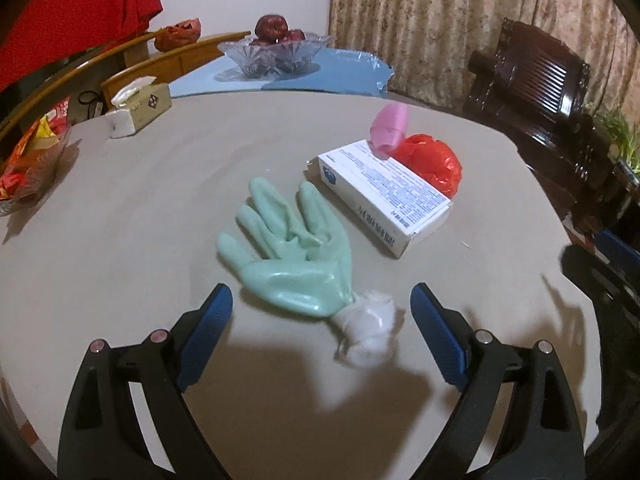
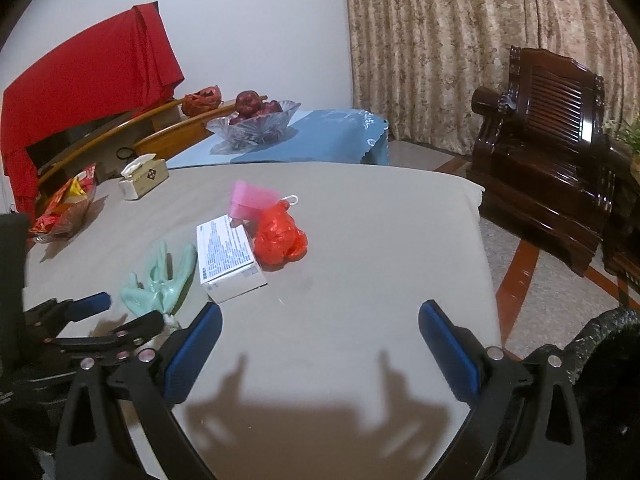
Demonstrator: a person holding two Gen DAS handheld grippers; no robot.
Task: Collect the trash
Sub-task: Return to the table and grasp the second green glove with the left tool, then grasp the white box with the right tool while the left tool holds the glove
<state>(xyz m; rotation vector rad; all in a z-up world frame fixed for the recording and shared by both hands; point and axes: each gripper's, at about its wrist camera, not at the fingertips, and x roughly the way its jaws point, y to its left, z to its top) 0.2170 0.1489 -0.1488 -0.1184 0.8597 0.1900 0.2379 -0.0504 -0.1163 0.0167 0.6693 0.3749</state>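
A mint green rubber glove (image 1: 290,256) with a white cuff (image 1: 370,330) lies on the grey table (image 1: 160,208). My left gripper (image 1: 322,306) is open, its fingers either side of the glove's wrist. Beyond it lie a white printed box (image 1: 386,196), a crumpled red plastic bag (image 1: 434,164) and a pink item (image 1: 390,128). My right gripper (image 2: 320,320) is open and empty over bare table; the glove (image 2: 160,284), the box (image 2: 228,256), the red bag (image 2: 280,236) and the pink item (image 2: 252,198) lie ahead to its left. The left gripper (image 2: 120,312) shows there too.
A tissue box (image 1: 138,108) and a bowl of red snack packets (image 1: 32,168) sit at the table's left. A glass bowl of apples (image 1: 274,50) stands on a blue cloth beyond. A dark wooden armchair (image 2: 552,152) stands to the right. A black bag rim (image 2: 600,332) shows near the right gripper.
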